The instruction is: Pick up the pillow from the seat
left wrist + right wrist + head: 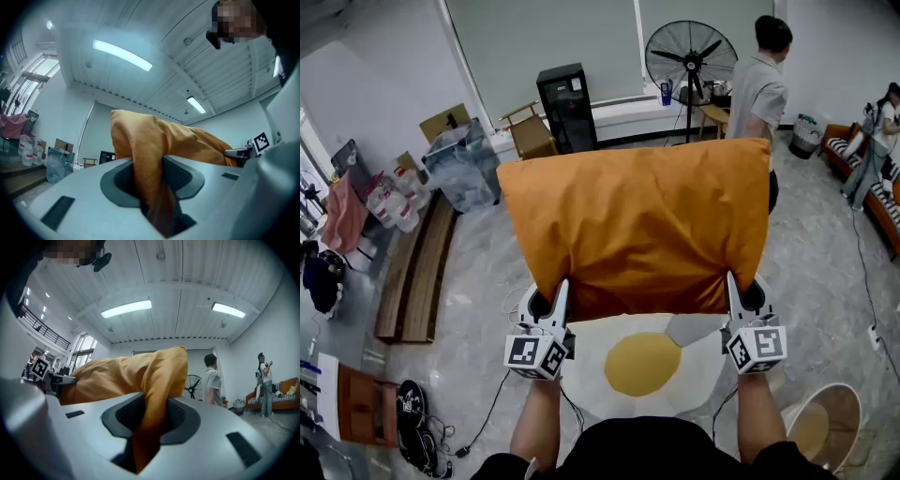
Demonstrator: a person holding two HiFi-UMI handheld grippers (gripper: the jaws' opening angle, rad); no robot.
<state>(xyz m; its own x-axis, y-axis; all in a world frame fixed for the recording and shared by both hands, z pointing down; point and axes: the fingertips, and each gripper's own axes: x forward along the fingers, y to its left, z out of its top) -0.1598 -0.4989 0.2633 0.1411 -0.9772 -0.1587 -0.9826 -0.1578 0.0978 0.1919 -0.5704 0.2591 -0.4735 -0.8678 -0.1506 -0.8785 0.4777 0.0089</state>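
Between the jaws of the left gripper (150,176) a fold of orange cloth is pinched. Both dark pads press on one corner of the pillow (187,140), which rises out of the grip and spreads toward 2 o'clock in the left gripper view. The right gripper (151,417) is clamped the same way on the other lower corner. Its pads squeeze bunched fabric, and the pillow's body runs off toward 10 o'clock in the right gripper view.

From the head view the pillow is held up in the air in front of the person, its broad face toward the camera. The left gripper is at its 7 o'clock corner and the right gripper at its 5 o'clock corner. A marker cube (536,354) sits on the left gripper and another (757,349) on the right, each with a bare forearm behind it.

At 6 o'clock from the pillow, lower down, lies the seat (591,380), a white cushion with a round yellow centre like a fried egg.

Farther out across the marbled floor, a standing fan (691,56) is at 12 o'clock. A person in a grey shirt (759,89) stands at 1 o'clock and a black cabinet (567,108) is at 11 o'clock. Wooden planks (417,272) lie at 9 o'clock. A sofa (886,211) is at 3 o'clock, with another person (874,141) beside it.
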